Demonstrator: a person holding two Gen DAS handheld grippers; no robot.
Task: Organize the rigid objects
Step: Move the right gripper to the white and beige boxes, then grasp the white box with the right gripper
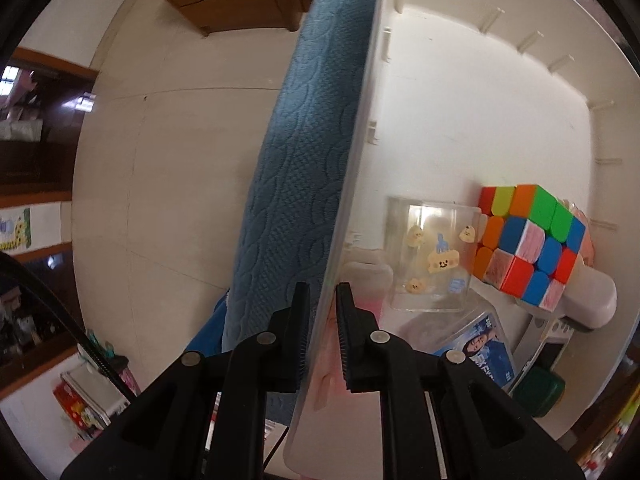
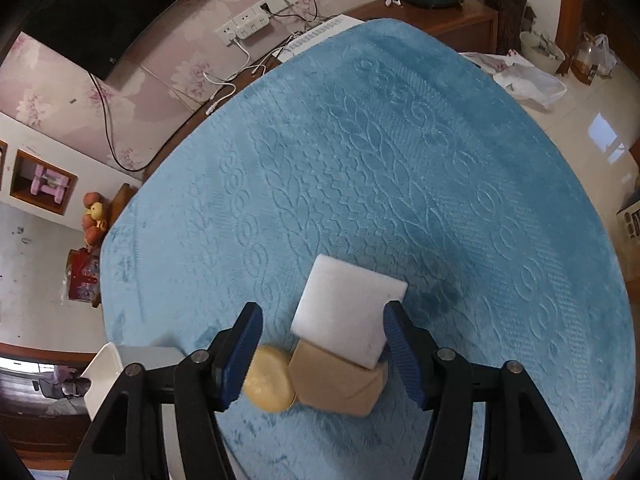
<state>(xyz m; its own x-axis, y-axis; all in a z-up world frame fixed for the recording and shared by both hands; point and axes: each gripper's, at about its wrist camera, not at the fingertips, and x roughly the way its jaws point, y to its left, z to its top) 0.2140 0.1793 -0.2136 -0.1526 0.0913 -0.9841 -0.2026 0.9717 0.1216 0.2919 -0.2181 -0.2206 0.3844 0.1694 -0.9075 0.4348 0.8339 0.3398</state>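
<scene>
Only the left wrist view shows the white bin (image 1: pixel 460 92). The left gripper (image 1: pixel 322 300) has its jaws narrowed onto the bin's near wall, one finger outside and one inside, pads against the thin plastic. Inside the bin, to the right of the jaws, lie a clear plastic box with yellow stickers (image 1: pixel 434 254), a colour cube (image 1: pixel 528 240) touching that box's right side, a white capsule-shaped case (image 1: pixel 592 296) beyond the cube, and a blue printed packet (image 1: pixel 488 344) lower down. To the left of the jaws hangs the edge of the blue quilted cloth (image 1: pixel 292 168), with pale floor tiles (image 1: pixel 168 160) further left.

Only the right wrist view shows the loose pieces on the bench. The right gripper (image 2: pixel 320 352) stands with jaws wide, nothing gripped. Between them lie a white foam block (image 2: pixel 344 312), resting partly on a tan block (image 2: pixel 340 380), and a round yellow bar (image 2: pixel 270 380) just beside the left finger, touching the tan block. A corner of the bin shows at lower left.

Ahead of these jaws the blue cloth covers the bench. Beyond are floral wallpaper (image 2: pixel 168 92), wall sockets (image 2: pixel 248 24) with trailing cables, and a dark screen (image 2: pixel 100 12).
</scene>
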